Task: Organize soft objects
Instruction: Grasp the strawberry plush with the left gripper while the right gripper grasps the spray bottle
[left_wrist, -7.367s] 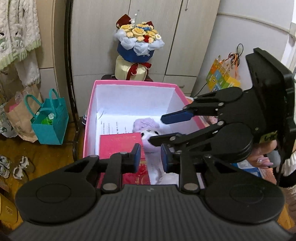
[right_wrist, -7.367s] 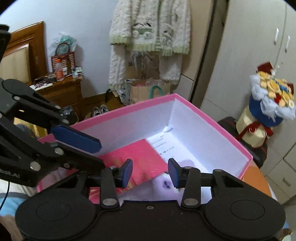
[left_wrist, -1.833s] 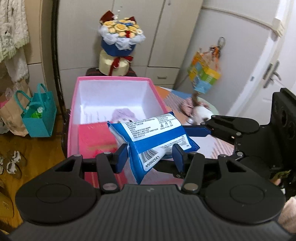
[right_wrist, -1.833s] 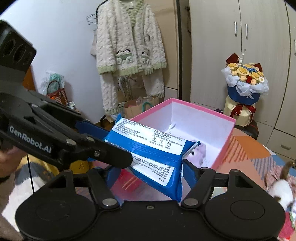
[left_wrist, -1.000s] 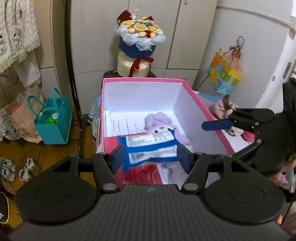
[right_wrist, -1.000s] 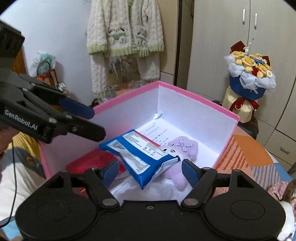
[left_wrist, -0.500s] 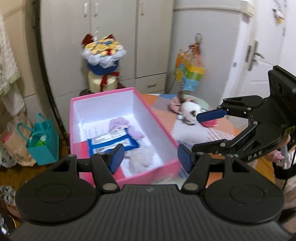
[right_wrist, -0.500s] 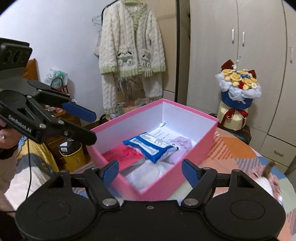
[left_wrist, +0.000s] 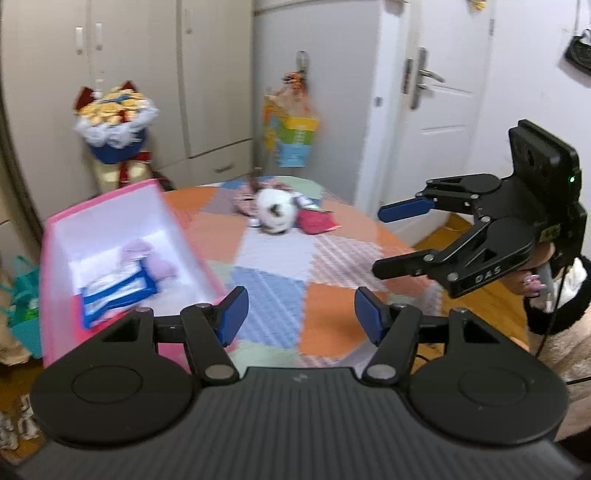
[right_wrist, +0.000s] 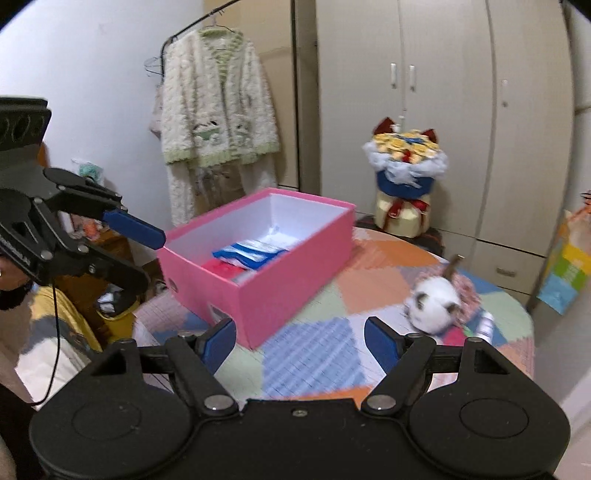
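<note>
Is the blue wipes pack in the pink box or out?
In: the blue wipes pack lies inside the pink box, below its rim.

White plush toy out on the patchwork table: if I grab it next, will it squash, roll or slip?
The white plush toy looks rounded and fluffy, so it will probably squash between the pads and feel light. Its ball-like shape might roll if nudged, though the cloth items beside it on the table may check that. The fuzzy surface seems unlikely to slip.
</note>
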